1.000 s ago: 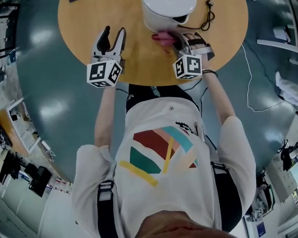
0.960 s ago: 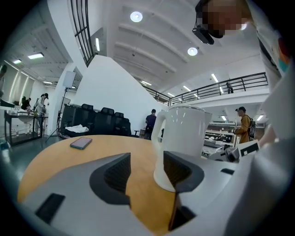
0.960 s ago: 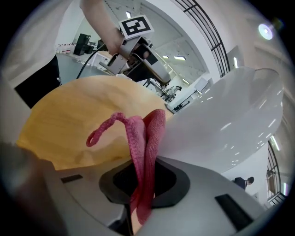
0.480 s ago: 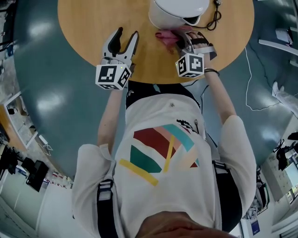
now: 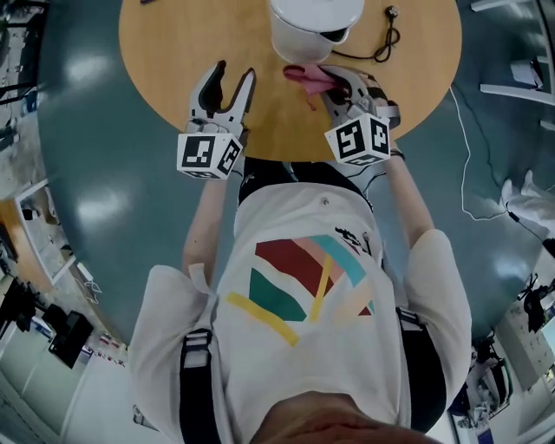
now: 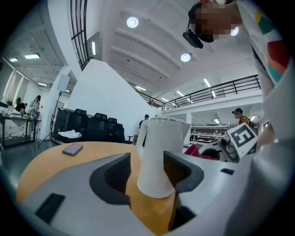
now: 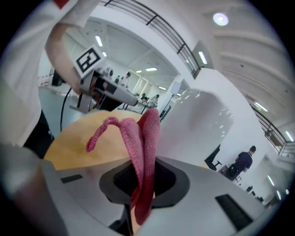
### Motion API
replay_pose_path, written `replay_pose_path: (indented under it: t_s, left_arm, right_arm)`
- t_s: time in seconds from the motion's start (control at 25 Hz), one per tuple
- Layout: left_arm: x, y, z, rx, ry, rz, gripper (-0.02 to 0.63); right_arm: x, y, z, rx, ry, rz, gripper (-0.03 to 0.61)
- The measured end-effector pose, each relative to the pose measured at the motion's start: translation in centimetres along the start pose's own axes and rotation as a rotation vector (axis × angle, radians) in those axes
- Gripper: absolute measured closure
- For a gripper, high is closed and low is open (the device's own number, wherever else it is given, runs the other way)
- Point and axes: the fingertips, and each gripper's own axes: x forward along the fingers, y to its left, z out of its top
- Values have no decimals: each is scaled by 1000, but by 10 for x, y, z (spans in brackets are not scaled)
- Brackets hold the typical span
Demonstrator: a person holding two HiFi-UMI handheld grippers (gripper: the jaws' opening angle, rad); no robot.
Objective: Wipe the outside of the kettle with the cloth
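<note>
The white kettle [image 5: 312, 22] stands at the far side of the round wooden table [image 5: 173, 61]. My right gripper [image 5: 329, 78] is shut on a pink knitted cloth [image 5: 305, 75], which it holds just in front of the kettle's base. In the right gripper view the cloth [image 7: 144, 138] sticks up from between the jaws of my right gripper [image 7: 145, 177], with the kettle's wall [image 7: 203, 124] close on the right. My left gripper [image 5: 234, 78] is open and empty, left of the kettle. Seen from my left gripper [image 6: 146, 170], the kettle [image 6: 161, 154] shows ahead between the spread jaws.
A black cable [image 5: 381, 39] lies on the table to the right of the kettle. A flat phone [image 6: 72, 149] lies further left on the tabletop. The table's near edge runs just behind both grippers, and the person's torso is below it.
My left gripper has shifted a little to the right, closer to the kettle. The right gripper, still holding the cloth, has drawn back slightly from the kettle's base.
</note>
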Motion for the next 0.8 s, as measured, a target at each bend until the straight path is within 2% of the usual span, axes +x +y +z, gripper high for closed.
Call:
replay_pose_path:
  t_s: [0.2, 0.32, 0.4, 0.52, 0.6, 0.72, 0.8]
  left_arm:
    - [-10, -38, 52, 67, -134, -34, 347]
    - [-14, -75, 94, 105, -228, -117, 347]
    - [-23, -100, 114, 123, -258, -172, 347]
    - [-37, -122, 127, 173, -273, -184, 347]
    - [-47, -125, 129, 163, -285, -175, 347]
    - [-72, -121, 129, 91, -287, -145, 347]
    - [-88, -119, 128, 69, -286, -131, 347]
  right_arm:
    - [-71, -41, 38, 185, -136, -151, 540]
    - [-110, -61, 54, 327, -222, -254, 539]
    - [-131, -63, 57, 462, -271, -309, 540]
    - [-147, -50, 56, 623, -309, -336, 540]
    - [-154, -44, 60, 651, -315, -359, 540]
    - [-171, -36, 79, 686, -330, -396, 539]
    - [-180, -27, 89, 704, -338, -391, 540]
